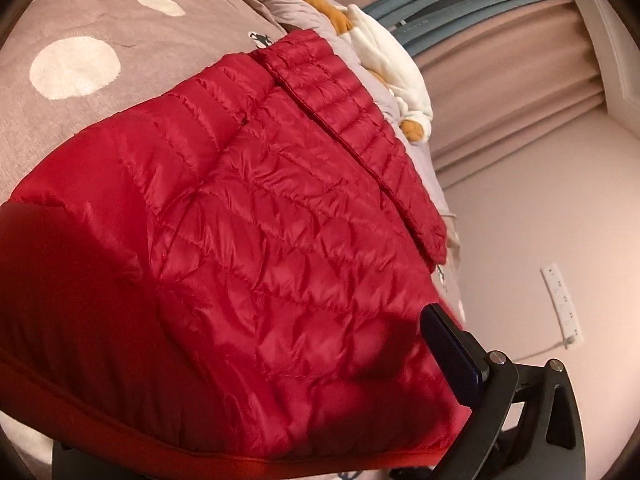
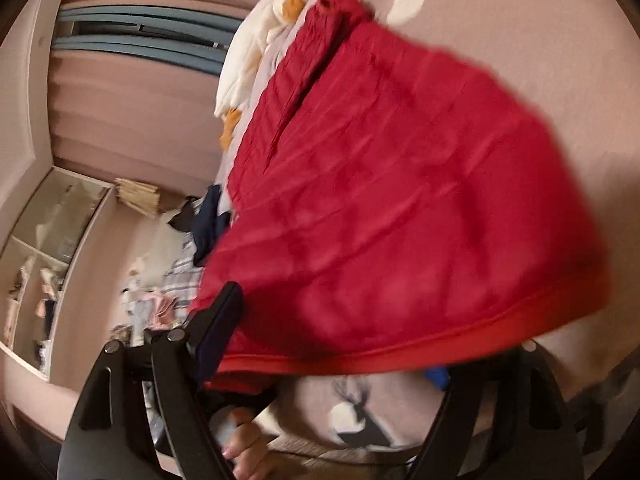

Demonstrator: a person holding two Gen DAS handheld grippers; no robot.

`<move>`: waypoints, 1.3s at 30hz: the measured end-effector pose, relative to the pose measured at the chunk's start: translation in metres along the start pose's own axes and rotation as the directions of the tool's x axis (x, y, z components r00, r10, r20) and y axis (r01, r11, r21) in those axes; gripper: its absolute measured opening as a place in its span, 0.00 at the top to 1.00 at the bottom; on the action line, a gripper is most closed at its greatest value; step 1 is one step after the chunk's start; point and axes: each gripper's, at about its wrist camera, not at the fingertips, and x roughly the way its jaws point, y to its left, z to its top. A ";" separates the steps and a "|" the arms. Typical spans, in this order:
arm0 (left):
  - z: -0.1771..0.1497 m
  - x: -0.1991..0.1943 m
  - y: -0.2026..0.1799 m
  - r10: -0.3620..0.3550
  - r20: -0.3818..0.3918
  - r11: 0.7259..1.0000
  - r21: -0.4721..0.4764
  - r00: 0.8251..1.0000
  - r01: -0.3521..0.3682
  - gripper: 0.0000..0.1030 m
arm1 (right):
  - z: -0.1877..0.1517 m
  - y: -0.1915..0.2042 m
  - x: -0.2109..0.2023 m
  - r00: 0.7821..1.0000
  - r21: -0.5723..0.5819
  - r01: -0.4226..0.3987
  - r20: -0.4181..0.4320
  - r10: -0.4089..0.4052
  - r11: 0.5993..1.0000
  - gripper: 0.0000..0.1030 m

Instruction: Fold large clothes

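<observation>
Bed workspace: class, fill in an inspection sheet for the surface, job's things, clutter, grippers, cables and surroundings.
Surface: bedspread, taupe with white dots and deer prints.
Job's things: red quilted jacket spread on it, one panel folded over.
Clutter: white and orange plush toy beside the jacket; heap of clothes at the bed's edge.
Grippers: left gripper, one finger visible at the jacket's edge; right gripper open at the hem.
Cables: power strip with cord on the floor.
Surroundings: pink curtains, shelves.

Plush duck [image 1: 384,52] beside red jacket [image 1: 260,220]
</observation>
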 end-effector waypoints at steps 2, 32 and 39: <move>-0.003 -0.001 -0.003 0.028 0.005 0.999 0.038 1.000 -0.028 0.03 | 0.002 0.005 0.001 1.000 -0.041 0.018 0.017 -0.017 0.999 0.24; -0.001 0.006 0.002 0.296 0.196 0.920 0.205 0.935 -0.335 0.74 | 0.043 -0.010 0.017 0.941 -0.177 0.280 0.246 -0.233 0.944 0.90; -0.006 -0.039 -0.040 0.261 0.368 0.851 0.348 0.893 -0.392 0.83 | 0.047 0.024 -0.018 0.936 -0.263 0.273 0.296 -0.192 0.925 0.91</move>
